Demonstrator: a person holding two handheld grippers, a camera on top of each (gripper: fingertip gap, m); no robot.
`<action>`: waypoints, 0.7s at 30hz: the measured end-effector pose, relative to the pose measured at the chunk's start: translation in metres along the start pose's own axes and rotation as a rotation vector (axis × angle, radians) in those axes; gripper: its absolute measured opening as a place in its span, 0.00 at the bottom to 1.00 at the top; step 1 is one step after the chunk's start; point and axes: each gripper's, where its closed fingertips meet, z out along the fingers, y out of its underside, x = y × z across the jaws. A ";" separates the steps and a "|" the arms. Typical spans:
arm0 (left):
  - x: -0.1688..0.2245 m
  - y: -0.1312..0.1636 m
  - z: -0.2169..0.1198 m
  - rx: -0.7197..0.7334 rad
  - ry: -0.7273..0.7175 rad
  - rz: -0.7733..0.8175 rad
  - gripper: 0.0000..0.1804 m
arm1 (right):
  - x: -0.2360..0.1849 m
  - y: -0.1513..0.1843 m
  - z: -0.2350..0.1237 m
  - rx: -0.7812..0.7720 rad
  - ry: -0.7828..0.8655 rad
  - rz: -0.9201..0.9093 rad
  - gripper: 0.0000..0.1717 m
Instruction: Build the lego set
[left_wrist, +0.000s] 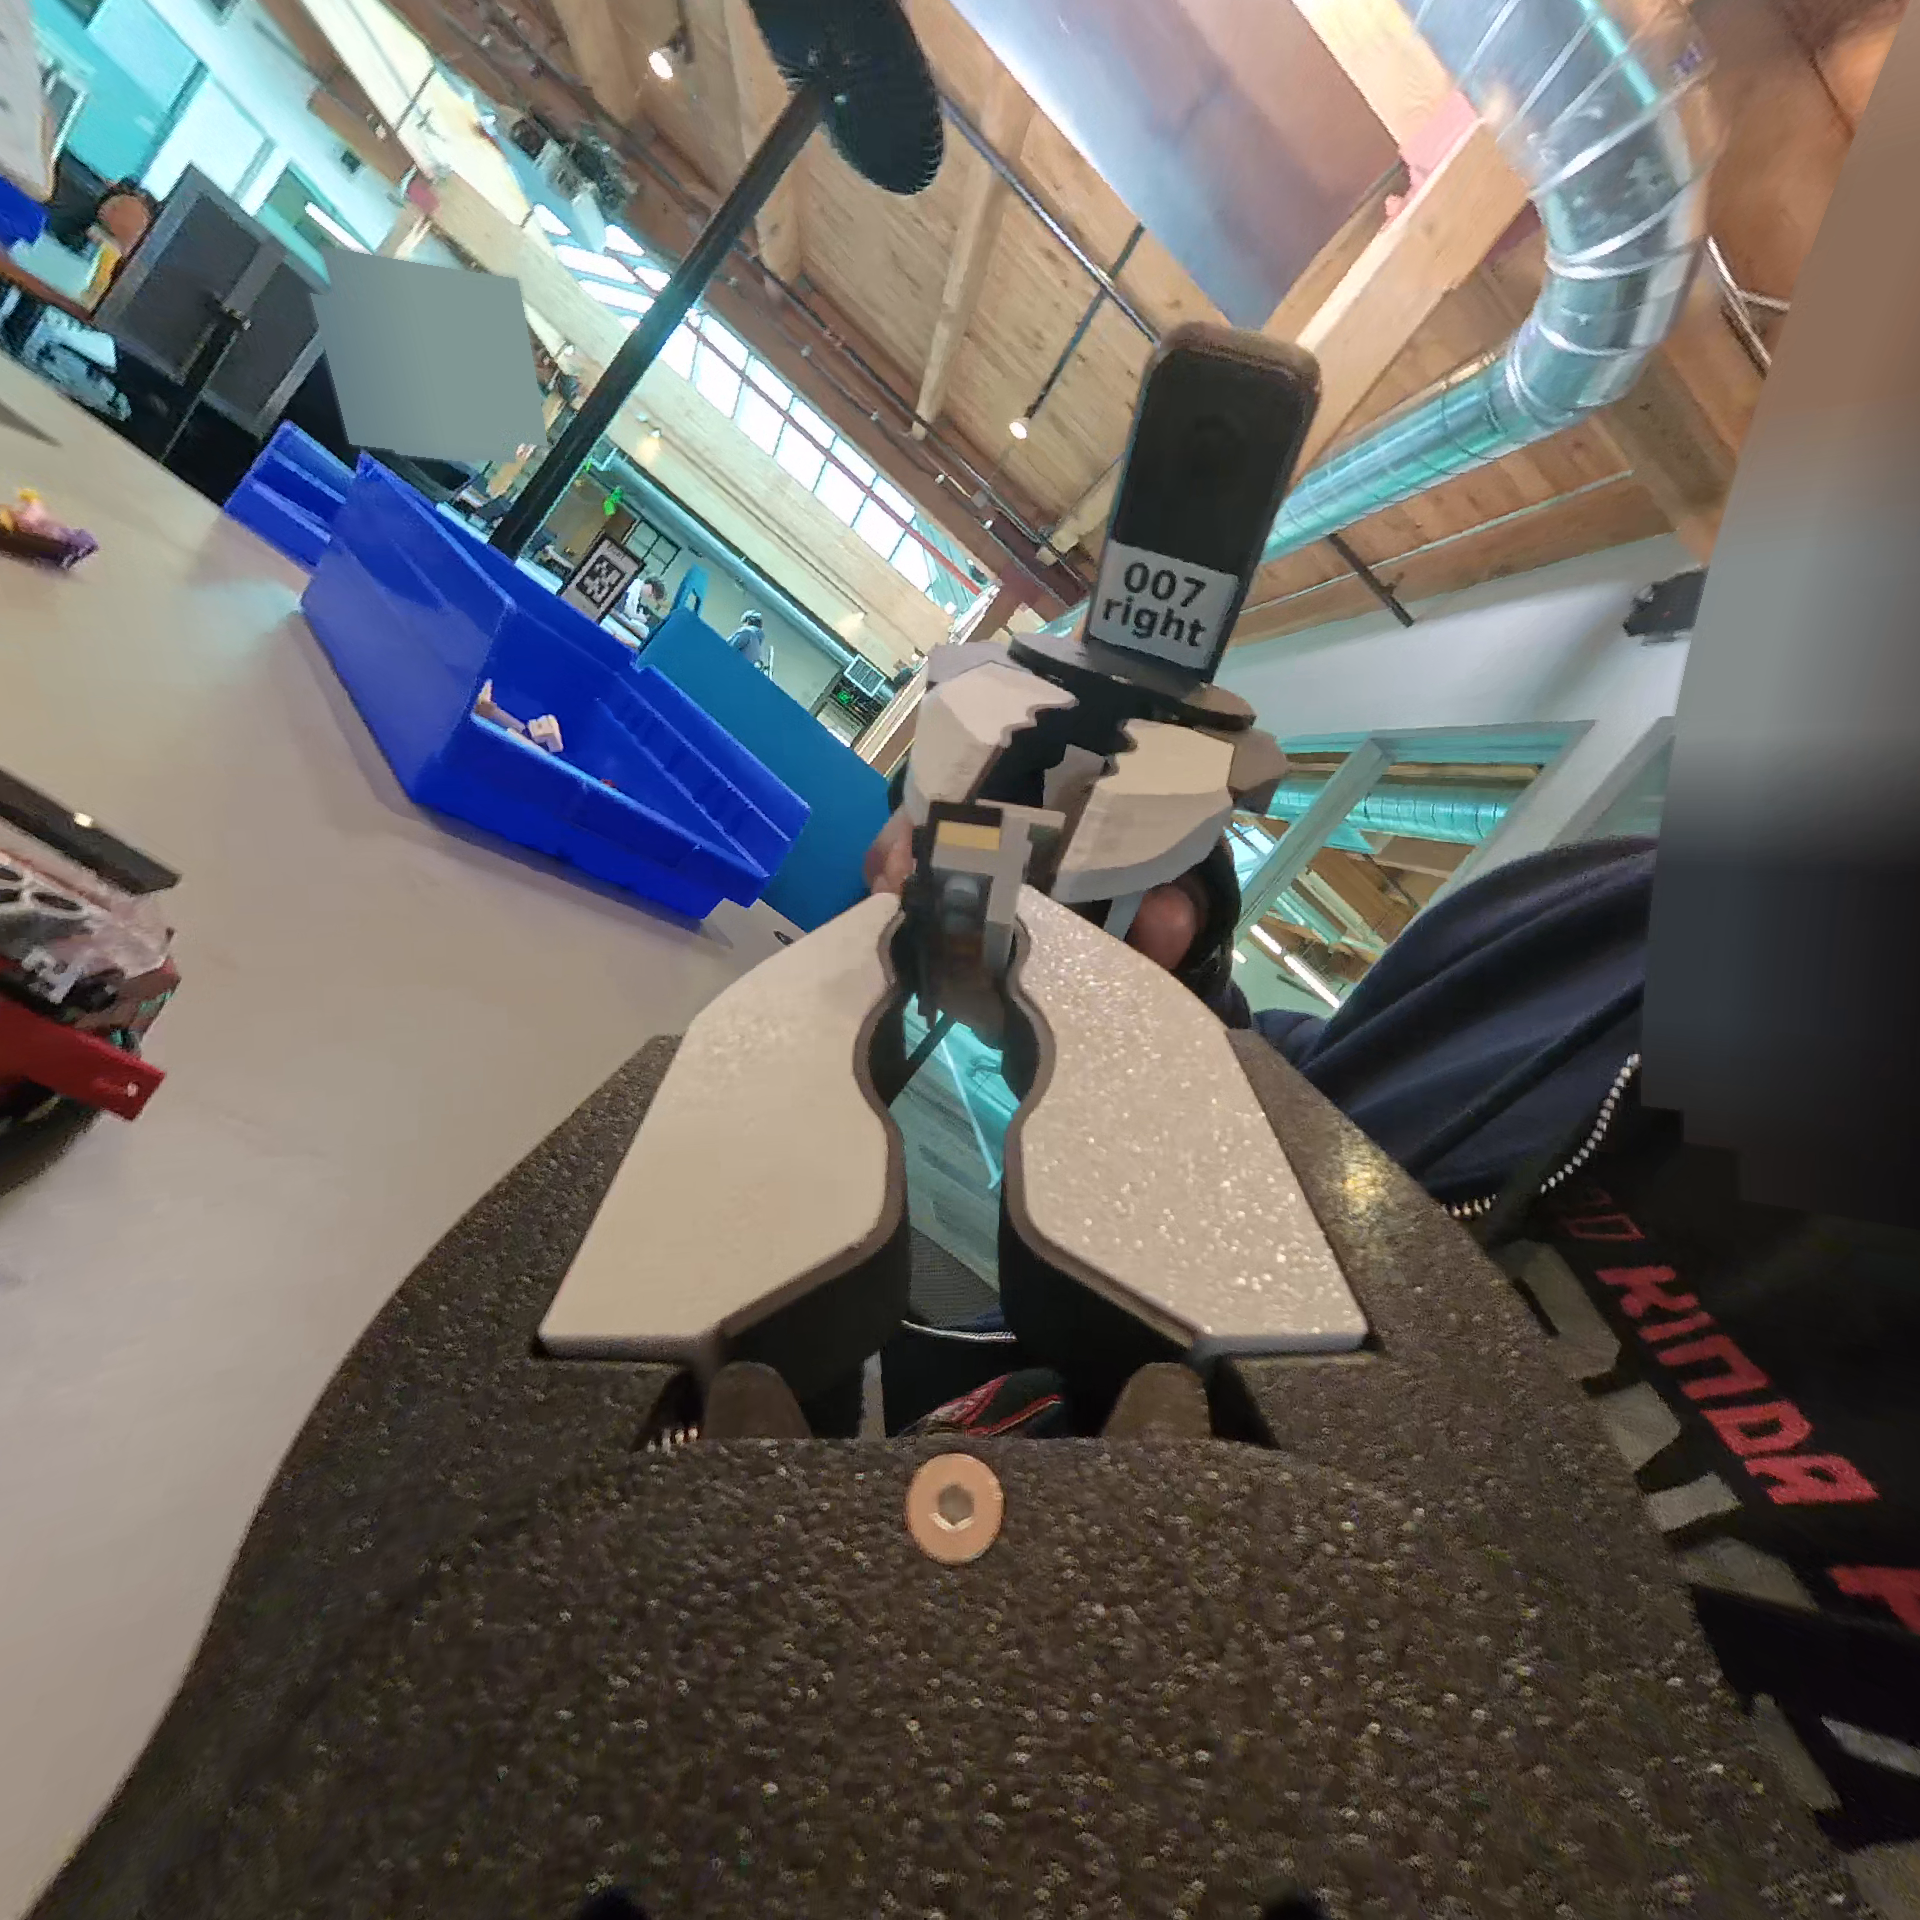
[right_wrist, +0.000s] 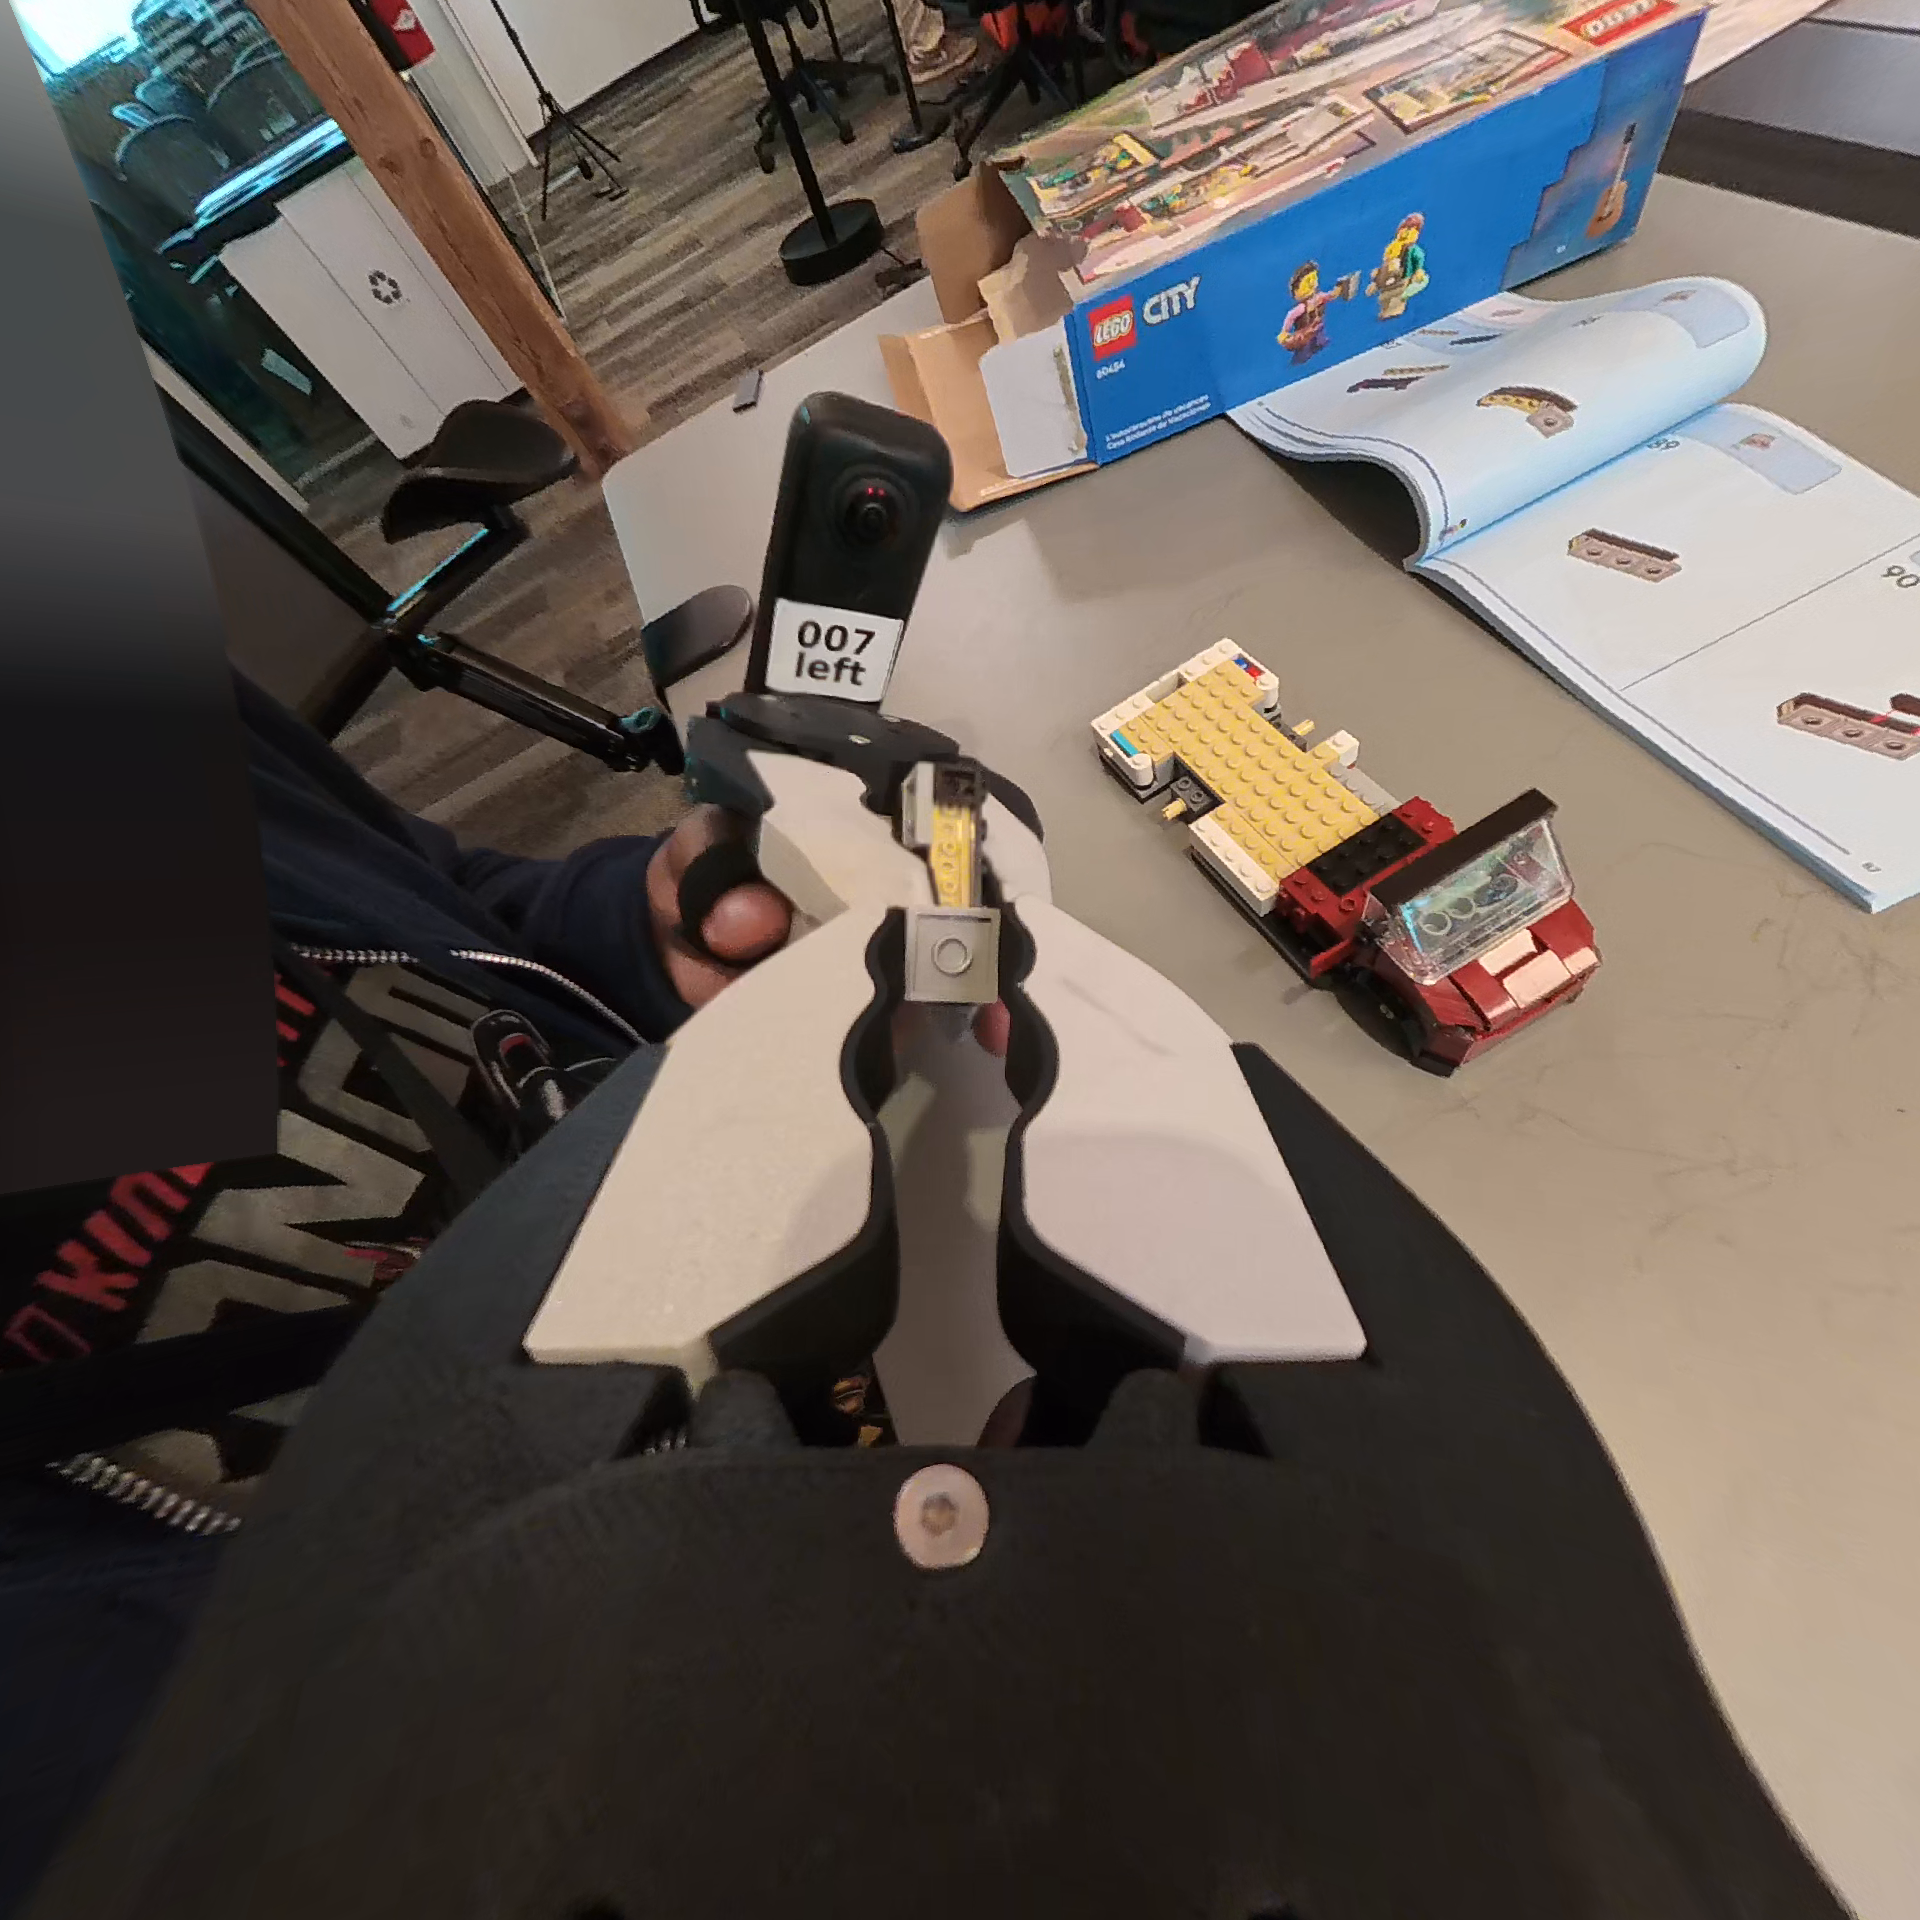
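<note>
Plainly, at frame centre, the right gripper (right_wrist: 948, 971) clamps a small grey square brick (right_wrist: 951, 954) while the left gripper (left_wrist: 956, 935) seemingly pinches a slim yellow-and-grey brick assembly (right_wrist: 951, 847) – misaligned pressing could pop either loose onto the grey table (right_wrist: 1351, 1299).

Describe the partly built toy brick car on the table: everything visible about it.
The partly built brick car rests flat on the grey table, right of both tools and touched by neither. It looks like glossy plastic bricks: a dark red nose with small pale tiles, a clear windscreen topped by a black bar, black studded plates behind it, then a long tan studded deck edged with white bricks. The rear is open and unfinished. It lies diagonally, nose toward the camera, near an open instruction booklet.
</note>
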 end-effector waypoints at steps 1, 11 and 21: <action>-0.004 -0.001 -0.001 0.010 -0.014 -0.041 0.07 | 0.003 0.002 0.000 0.000 0.013 -0.001 0.10; -0.047 -0.006 -0.010 0.190 -0.169 -0.436 0.07 | 0.022 0.014 0.023 0.006 0.216 -0.188 0.10; -0.054 -0.006 -0.014 0.219 -0.185 -0.491 0.07 | 0.037 0.024 0.032 -0.004 0.328 -0.218 0.10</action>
